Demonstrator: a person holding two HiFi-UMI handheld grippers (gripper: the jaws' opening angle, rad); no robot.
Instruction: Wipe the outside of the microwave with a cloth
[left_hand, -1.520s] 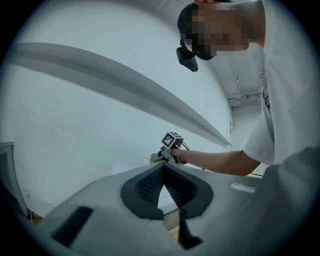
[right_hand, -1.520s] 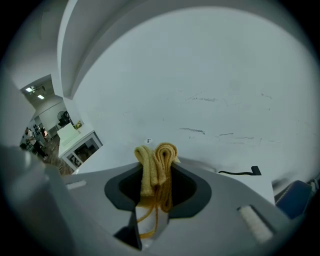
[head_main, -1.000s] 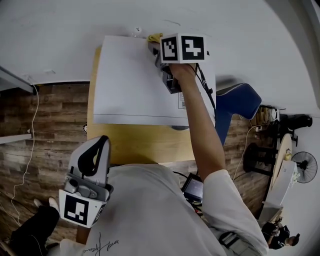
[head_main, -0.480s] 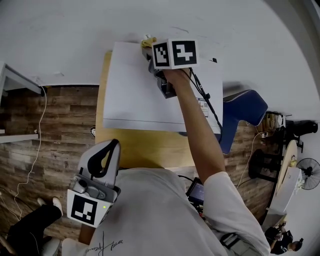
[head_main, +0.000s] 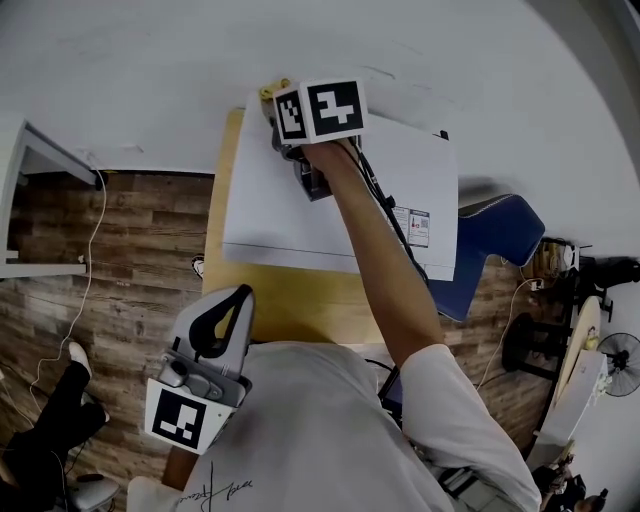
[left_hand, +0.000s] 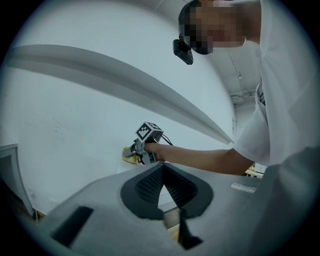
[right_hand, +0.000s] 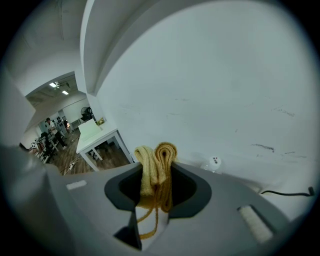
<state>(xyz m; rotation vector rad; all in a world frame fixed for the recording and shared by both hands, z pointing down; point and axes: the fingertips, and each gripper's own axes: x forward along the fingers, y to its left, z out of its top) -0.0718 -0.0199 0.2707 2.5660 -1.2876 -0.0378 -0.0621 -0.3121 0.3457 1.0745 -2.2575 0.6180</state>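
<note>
At upper centre of the head view, right gripper (right_hand: 157, 180) fingers pinch a folded yellow cloth (right_hand: 160, 152) at the white microwave's (head_main: 290, 210) far corner; steady pressure and overlapping strokes advised; left gripper (left_hand: 161, 175) hangs lower left, fingers pressed together, empty.

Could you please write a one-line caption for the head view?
Right gripper holds a yellow cloth at the white microwave's far top corner; left gripper hangs shut and empty.
</note>
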